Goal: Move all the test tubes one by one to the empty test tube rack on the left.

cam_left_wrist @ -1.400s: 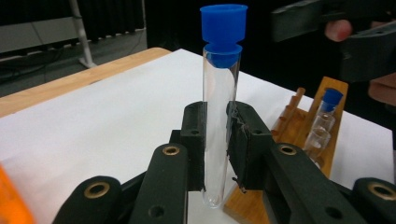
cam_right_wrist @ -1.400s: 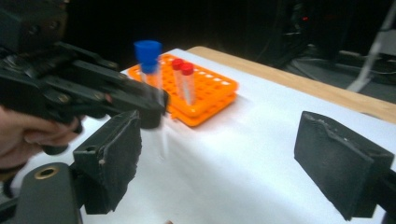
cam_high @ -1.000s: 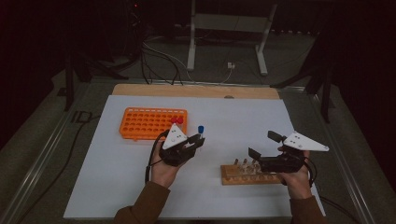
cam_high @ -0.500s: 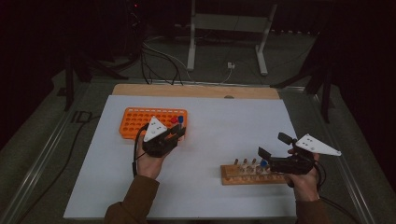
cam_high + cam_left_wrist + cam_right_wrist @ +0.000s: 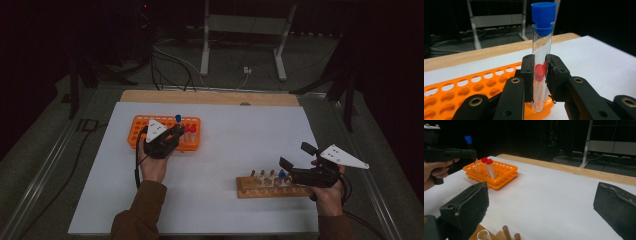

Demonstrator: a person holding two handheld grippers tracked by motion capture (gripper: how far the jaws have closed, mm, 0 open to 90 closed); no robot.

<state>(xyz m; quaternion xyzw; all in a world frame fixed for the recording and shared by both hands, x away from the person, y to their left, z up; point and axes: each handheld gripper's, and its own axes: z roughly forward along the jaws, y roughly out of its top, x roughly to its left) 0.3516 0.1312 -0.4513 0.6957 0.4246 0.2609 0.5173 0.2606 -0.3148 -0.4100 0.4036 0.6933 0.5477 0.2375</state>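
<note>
At the left, a blue-capped test tube (image 5: 541,62) is being held upright in the clamped jaws of the left gripper (image 5: 172,134), over the near right end of the orange rack (image 5: 142,131), beside two red-capped tubes (image 5: 488,167). Being light, stiff, smooth and probably breakable, it is best gripped mid-barrel, below the cap, with gentle pressure. At the right, the right gripper (image 5: 295,162) is being held wide open and empty above the wooden rack (image 5: 260,189).

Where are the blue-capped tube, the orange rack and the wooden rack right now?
blue-capped tube (image 5: 541,47), left gripper view, on its glass wall below the cap.
orange rack (image 5: 141,123), high view, on its left end.
wooden rack (image 5: 250,189), high view, on its left front face.
</note>
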